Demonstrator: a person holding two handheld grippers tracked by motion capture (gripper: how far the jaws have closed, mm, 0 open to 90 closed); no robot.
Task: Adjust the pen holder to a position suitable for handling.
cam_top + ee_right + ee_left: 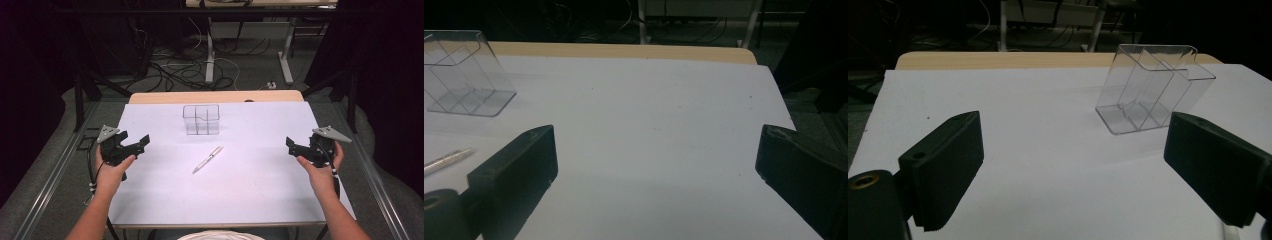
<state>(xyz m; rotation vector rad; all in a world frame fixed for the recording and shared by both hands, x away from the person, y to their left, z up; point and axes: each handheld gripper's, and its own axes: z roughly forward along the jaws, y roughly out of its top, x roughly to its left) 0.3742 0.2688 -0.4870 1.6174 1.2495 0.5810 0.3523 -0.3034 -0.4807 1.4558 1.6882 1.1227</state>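
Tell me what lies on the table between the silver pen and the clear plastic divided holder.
Nothing: in the high view, just bare white table surface separates the silver pen from the clear plastic divided holder.

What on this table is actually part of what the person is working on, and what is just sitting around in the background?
Part of the job:
- pen, lying flat on the white table
- clear divided holder, upright behind the pen
- left gripper and right gripper, both open, holding nothing

Just lying about:
- cables on the floor beyond the table
- desk legs farther back
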